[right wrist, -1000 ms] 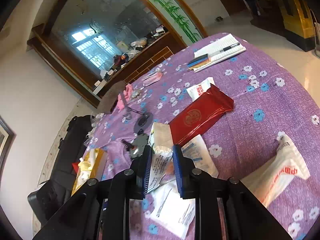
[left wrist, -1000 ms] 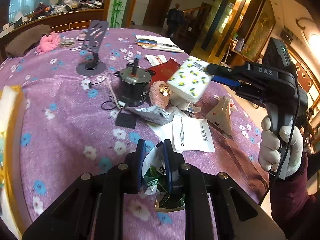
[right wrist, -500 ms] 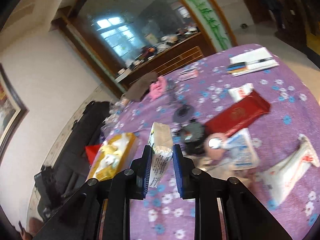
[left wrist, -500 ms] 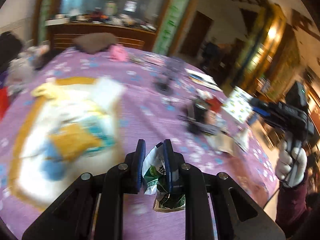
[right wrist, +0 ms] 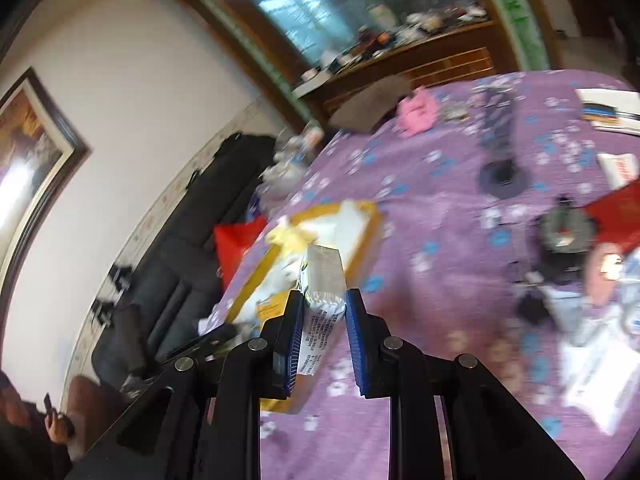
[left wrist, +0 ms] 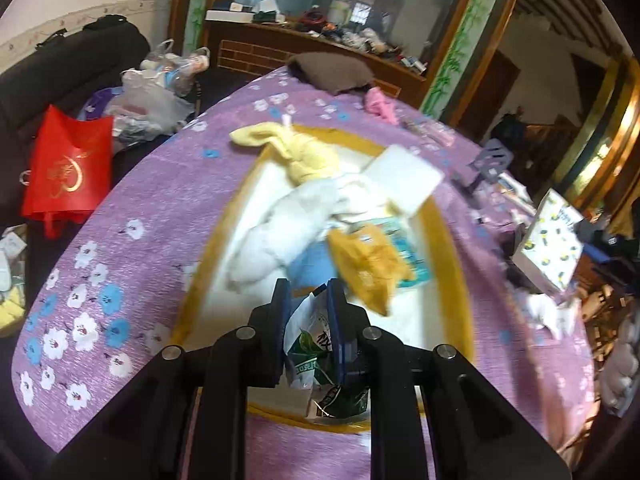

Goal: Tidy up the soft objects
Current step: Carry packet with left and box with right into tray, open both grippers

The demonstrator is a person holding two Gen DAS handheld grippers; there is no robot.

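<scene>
Inspecting from largest item to smallest:

Table: my round table under a purple floral cloth (left wrist: pixel 168 200) fills the middle of both views; far side blurred in the right wrist view.

Tray: a yellow-rimmed white tray (left wrist: pixel 444 236) lies centre frame in the left wrist view, and left of centre in the right wrist view (right wrist: pixel 370 232).

Tray contents: a pale yellow cloth (left wrist: pixel 296 152) at the upper end, partly over the rim; a white cloth (left wrist: pixel 288 224) across the middle; a white foam block (left wrist: pixel 404 178) leaning on the upper right rim; an orange-yellow cloth (left wrist: pixel 368 264) lower right; a light blue item beneath, too blurred for me to identify.

Left gripper (left wrist: pixel 308 300): bottom centre of its view, over the near end of the tray; my jaws stand narrow, clamped on a crumpled green-and-white packet (left wrist: pixel 312 344).

Right gripper (right wrist: pixel 322 308): bottom centre of its view, beside the tray's near right rim; my jaws stand narrow, pinching a white tissue pack (right wrist: pixel 322 276) that sticks up between them. The same pack, with yellow and dark spots, shows at the right edge of the left wrist view (left wrist: pixel 550 240).

Off-table: a red bag (left wrist: pixel 68 168), left edge.
</scene>
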